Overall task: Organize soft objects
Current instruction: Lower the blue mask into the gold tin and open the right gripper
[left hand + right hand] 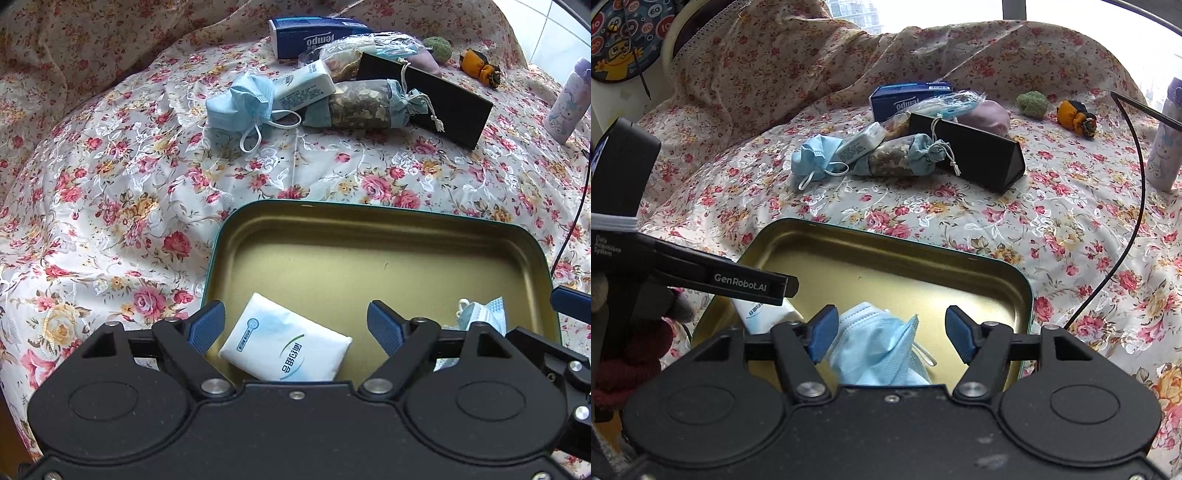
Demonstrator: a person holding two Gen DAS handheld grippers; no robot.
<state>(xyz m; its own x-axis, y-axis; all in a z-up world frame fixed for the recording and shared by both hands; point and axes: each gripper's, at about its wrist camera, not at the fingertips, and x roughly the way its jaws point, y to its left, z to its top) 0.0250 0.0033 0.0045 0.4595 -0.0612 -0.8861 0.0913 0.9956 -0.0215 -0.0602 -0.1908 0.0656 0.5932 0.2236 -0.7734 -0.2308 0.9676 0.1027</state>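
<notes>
Lying ahead of both tools, beyond tin (380, 225): remaining pile, sachet (365, 105) long axis crosswise. Left tool (295, 325) wide around tissue pack (286, 349); right tool (890, 334) apart over mask (875, 350), neither gripping.

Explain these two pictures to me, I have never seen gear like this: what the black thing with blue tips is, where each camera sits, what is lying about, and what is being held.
The black things are hand-held grippers, one in each of a person's hands, each with a camera looking along its two blue-tipped fingers. One picture is from the left gripper, the other from the right gripper.

Both hang over an open tin on a flowered cloth. Under the left one a white tissue pack lies in the tin; under the right one, a blue face mask. Both grippers are open, gripping nothing.

Farther back lie another mask, another tissue pack, a drawstring pouch, a black box and a blue tissue box.
</notes>
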